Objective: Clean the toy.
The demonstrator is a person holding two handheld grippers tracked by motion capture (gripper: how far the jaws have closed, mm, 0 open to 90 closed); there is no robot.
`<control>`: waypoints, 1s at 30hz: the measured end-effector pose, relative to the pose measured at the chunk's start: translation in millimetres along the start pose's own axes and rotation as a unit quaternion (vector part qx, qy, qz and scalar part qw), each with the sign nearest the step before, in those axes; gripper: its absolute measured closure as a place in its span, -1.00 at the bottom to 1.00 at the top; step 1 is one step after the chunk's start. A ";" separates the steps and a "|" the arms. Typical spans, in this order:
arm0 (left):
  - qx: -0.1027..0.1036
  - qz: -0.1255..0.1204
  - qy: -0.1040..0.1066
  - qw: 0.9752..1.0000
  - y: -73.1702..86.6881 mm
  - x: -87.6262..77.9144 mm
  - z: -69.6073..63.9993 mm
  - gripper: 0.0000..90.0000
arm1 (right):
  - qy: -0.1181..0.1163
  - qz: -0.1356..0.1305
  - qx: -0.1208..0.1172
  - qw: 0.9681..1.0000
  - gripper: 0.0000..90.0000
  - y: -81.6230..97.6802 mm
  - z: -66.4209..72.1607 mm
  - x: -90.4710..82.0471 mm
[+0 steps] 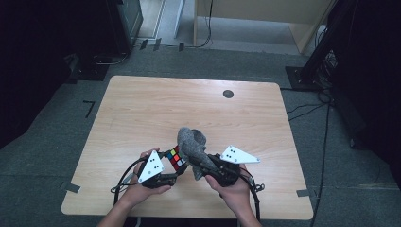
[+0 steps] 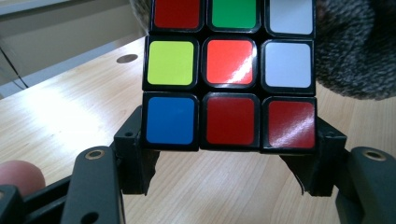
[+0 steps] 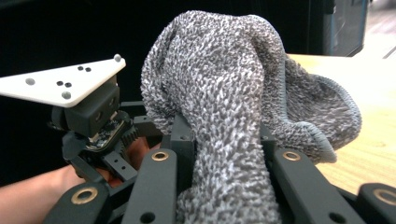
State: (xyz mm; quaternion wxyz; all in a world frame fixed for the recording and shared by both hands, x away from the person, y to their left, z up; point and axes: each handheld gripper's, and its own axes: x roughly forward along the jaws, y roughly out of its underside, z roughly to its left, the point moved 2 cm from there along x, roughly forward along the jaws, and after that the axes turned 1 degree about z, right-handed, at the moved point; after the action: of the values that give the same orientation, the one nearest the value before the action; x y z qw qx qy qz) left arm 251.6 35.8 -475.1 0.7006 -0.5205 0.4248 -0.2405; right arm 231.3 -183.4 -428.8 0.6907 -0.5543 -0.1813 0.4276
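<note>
A puzzle cube point(image 1: 176, 159) with coloured stickers is clamped in my left gripper point(image 1: 171, 169) near the table's front edge. In the left gripper view the cube point(image 2: 229, 74) shows red, green, white, yellow and blue squares, and the black jaws press on its two lower sides. My right gripper point(image 1: 202, 166) is shut on a grey fuzzy cloth point(image 1: 191, 145) that stands up bunched and touches the cube's right side. The cloth point(image 3: 233, 107) rises between the jaws in the right gripper view, with the left gripper point(image 3: 88, 116) behind it at left.
The light wooden table point(image 1: 142, 109) has a round dark grommet point(image 1: 228, 93) near its far edge. Grey carpet surrounds it, with dark stands and cables at right and a wooden cabinet at the back.
</note>
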 end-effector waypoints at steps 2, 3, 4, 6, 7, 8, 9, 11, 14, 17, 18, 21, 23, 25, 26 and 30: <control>0.000 -0.010 0.002 1.000 -1.7 -2.2 -0.3 -0.24 | -0.001 -0.006 0.013 1.000 0.59 0.4 -3.9 -0.8; 0.001 -0.014 0.003 1.000 -2.5 -3.5 -0.4 -0.24 | 0.008 -0.006 0.018 1.000 0.59 1.5 -8.1 -1.4; 0.000 -0.016 0.004 1.000 -2.7 -3.9 -0.3 -0.24 | 0.019 -0.004 0.026 0.999 0.59 3.5 -14.0 -2.6; 0.000 -0.014 0.004 1.000 -2.8 -3.4 -0.3 -0.24 | 0.028 0.001 0.037 0.999 0.59 5.6 -19.8 -3.7; 0.001 -0.011 0.002 1.000 -2.4 -2.3 -0.5 -0.24 | 0.029 0.002 0.040 0.999 0.59 6.0 -20.0 -3.9; 0.004 -0.006 0.000 1.000 -1.8 -1.2 -0.6 -0.24 | 0.026 0.002 0.035 0.999 0.59 5.7 -18.5 -3.4; 0.006 0.001 -0.002 1.000 -0.9 0.3 -1.1 -0.24 | 0.020 0.000 0.030 0.999 0.59 4.7 -15.0 -2.9; 0.009 0.005 -0.004 1.000 0.1 1.3 -1.9 -0.24 | 0.003 -0.002 0.012 1.000 0.59 1.8 -5.0 -1.0; 0.004 -0.008 0.002 1.000 -1.7 -1.6 -1.3 -0.24 | 0.006 -0.006 0.009 1.000 0.59 0.9 -4.3 -0.6; 0.004 -0.014 0.006 1.000 -2.0 -2.9 -0.8 -0.24 | 0.029 -0.001 0.030 0.999 0.59 4.9 -16.8 -2.0; 0.004 -0.012 0.007 1.000 -1.9 -2.4 -0.7 -0.24 | 0.031 0.002 0.040 0.999 0.59 6.2 -20.0 -2.8; 0.011 -0.001 -0.002 1.000 -0.7 0.3 -1.5 -0.24 | 0.011 -0.006 0.038 0.999 0.59 3.7 -13.5 -2.8; 0.017 0.008 -0.007 1.000 0.6 2.0 -2.5 -0.24 | -0.012 -0.010 0.022 1.000 0.59 0.6 -4.5 -1.2; 0.017 0.012 -0.010 1.000 0.6 2.5 -2.7 -0.24 | -0.007 -0.005 0.006 1.000 0.59 -0.3 1.2 0.7; 0.018 0.015 -0.012 1.000 0.3 2.8 -2.8 -0.24 | -0.005 -0.006 0.008 1.000 0.58 0.4 -0.2 1.1; 0.020 0.021 -0.004 1.000 -0.6 3.4 -3.8 -0.24 | 0.033 0.009 0.033 0.999 0.58 9.2 -19.0 1.0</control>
State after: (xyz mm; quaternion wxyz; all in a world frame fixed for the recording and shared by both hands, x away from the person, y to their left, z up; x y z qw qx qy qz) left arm 250.3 31.0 -476.1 0.7175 -0.4983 0.4280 -0.2318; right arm 242.0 -194.0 -443.6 0.7105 -0.5462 -0.1396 0.4211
